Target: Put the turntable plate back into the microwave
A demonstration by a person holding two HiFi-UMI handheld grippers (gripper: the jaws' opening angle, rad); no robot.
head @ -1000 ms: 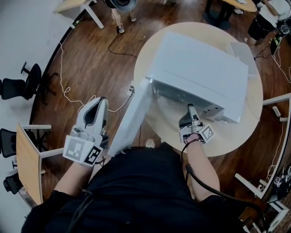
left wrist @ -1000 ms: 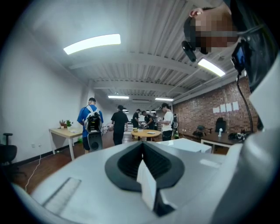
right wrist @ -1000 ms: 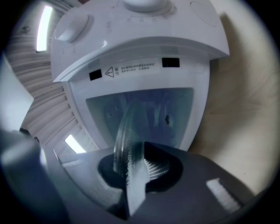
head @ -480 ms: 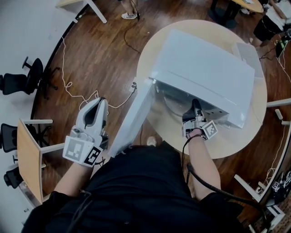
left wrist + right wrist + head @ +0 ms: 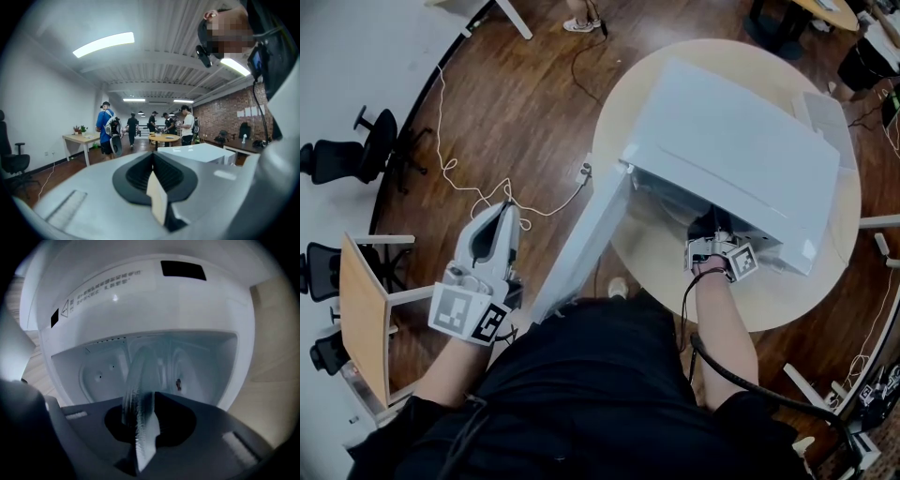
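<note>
Turntable plate [image 5: 140,390] is clamped by its rim in the right gripper [image 5: 143,441], at the mouth of the open microwave [image 5: 741,159] on the bench [image 5: 787,300]. It looks partway in, not seated. Left gripper [image 5: 483,267] is closed and empty, beside the door [image 5: 581,253]. Remaining: seat plate, release, withdraw.

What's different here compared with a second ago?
The right tool, shut on the glass turntable plate, has pushed deeper into the microwave, carrying the plate into the cavity. The left tool stays shut and empty beside the door, which is still open.
</note>
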